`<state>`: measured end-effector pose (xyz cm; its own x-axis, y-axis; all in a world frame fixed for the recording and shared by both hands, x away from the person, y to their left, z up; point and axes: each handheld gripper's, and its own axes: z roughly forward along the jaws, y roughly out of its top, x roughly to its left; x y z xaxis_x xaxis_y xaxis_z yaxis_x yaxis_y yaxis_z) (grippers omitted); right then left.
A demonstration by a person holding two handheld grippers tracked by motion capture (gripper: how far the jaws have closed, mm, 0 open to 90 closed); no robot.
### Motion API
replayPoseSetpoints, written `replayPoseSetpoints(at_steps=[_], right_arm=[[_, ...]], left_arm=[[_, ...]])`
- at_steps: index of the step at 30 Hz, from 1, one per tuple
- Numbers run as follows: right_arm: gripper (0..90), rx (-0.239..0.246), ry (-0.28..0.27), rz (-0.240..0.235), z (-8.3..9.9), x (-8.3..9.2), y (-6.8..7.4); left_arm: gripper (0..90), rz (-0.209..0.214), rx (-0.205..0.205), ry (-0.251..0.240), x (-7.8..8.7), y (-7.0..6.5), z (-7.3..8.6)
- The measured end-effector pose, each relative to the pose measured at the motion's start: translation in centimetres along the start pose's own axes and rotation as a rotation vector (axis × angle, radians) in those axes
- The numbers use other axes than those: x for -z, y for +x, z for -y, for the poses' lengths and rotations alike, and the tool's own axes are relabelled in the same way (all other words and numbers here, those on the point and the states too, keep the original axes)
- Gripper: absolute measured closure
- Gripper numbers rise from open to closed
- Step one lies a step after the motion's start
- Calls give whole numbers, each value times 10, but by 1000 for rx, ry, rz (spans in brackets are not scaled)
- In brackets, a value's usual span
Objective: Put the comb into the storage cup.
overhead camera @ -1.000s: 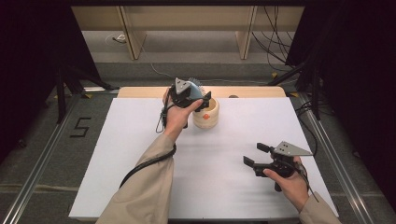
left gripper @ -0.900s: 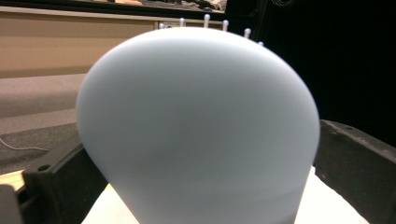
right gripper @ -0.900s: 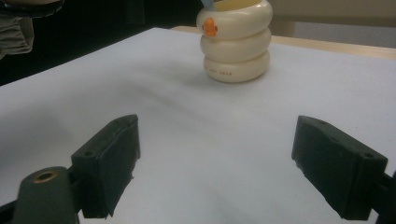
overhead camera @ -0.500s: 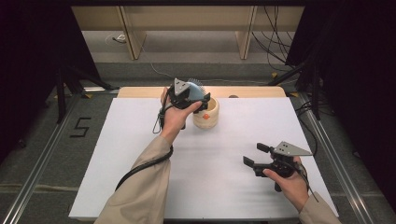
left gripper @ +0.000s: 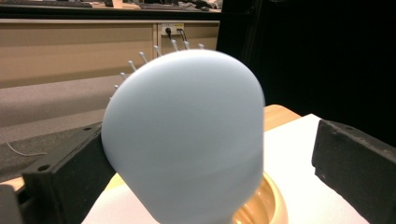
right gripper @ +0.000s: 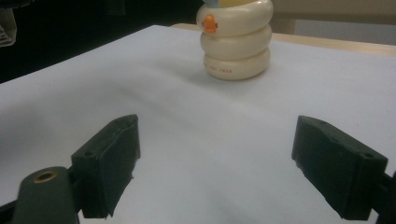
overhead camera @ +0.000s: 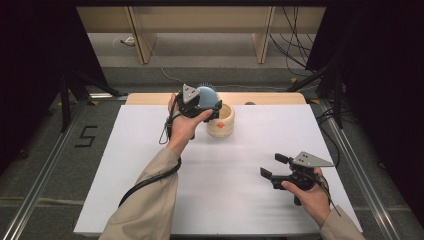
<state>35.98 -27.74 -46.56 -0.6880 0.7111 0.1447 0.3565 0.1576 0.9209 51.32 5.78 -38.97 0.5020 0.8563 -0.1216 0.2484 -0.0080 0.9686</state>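
1. High view: over the last second our left gripper (overhead camera: 207,103) barely shifts; it stays above the cup (overhead camera: 220,120) at the far edge of the table (overhead camera: 150,150), with the blue brush (overhead camera: 206,93) between its jaws.
2. We judge from this that the brush is paused just over the cup's mouth, ready to go in.
3. Left gripper view: the brush (left gripper: 187,135) sits against the left jaw, with a gap to the right jaw, so we cannot tell how firm the grip is. Its bristles point away, and the cup's rim (left gripper: 261,205) lies just below.
4. Our right gripper (overhead camera: 274,168) rests near us, jaws wide apart and empty, well apart from the cup (right gripper: 236,39).
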Motion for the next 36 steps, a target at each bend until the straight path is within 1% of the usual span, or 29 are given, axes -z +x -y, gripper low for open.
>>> replayPoseSetpoints(at_steps=[1, 6, 9, 16, 17, 24, 36], right_arm=[[161, -1, 0, 0, 0, 0, 0], [161, 1, 1, 1, 0, 0, 0], [161, -1, 0, 0, 0, 0, 0], [161, -1, -2, 1, 0, 0, 0], [161, -1, -2, 1, 0, 0, 0], [161, -1, -1, 2, 0, 0, 0], [161, 0, -1, 5, 0, 0, 1]], left_arm=[[0, 1, 6, -2, 1, 0, 0], [0, 5, -1, 6, 6, 0, 2], [0, 4, 7, 6, 9, 1, 3], [0, 2, 1, 7, 13, 3, 4], [0, -3, 2, 6, 13, 4, 4], [0, 2, 11, 5, 19, 5, 6], [0, 9, -8, 3, 35, 7, 9]])
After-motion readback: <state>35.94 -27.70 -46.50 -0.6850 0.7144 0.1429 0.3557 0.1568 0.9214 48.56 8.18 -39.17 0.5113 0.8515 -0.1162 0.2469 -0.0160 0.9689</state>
